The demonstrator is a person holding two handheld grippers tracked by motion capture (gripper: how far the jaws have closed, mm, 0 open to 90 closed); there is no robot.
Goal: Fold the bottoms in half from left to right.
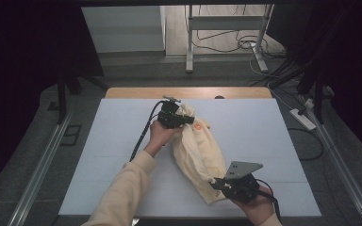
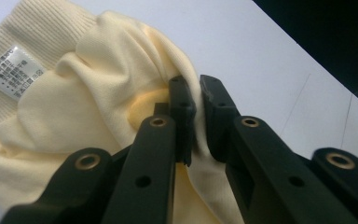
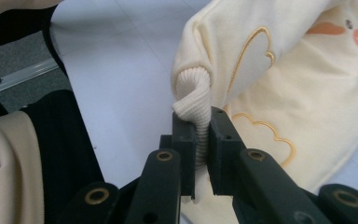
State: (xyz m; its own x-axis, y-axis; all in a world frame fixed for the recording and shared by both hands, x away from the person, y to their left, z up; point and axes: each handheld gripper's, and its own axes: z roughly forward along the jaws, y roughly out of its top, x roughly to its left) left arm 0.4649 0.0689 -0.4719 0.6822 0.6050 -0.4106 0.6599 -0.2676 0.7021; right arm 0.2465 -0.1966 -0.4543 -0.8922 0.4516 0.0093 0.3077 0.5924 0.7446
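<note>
We see the left hand-held gripper [image 1: 185, 118] clamped on the cream garment [image 1: 199, 153] at its far end. The right hand-held gripper [image 1: 215, 182] pinches its ribbed cuff [image 3: 193, 100] above the white worktop [image 1: 245, 127].

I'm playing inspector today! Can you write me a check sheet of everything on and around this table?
Surface: white table top, wooden strip along its far edge.
Job's things: pale yellow garment with orange stitching, ribbed cuff, white care label, lifted between both grippers.
Clutter: nothing seen.
Grippers: left gripper shut on a fabric fold; right gripper shut on the cuff.
Cables: black cable trailing from the left gripper; floor cables beyond.
Surroundings: dark room, power strip on the floor.
</note>
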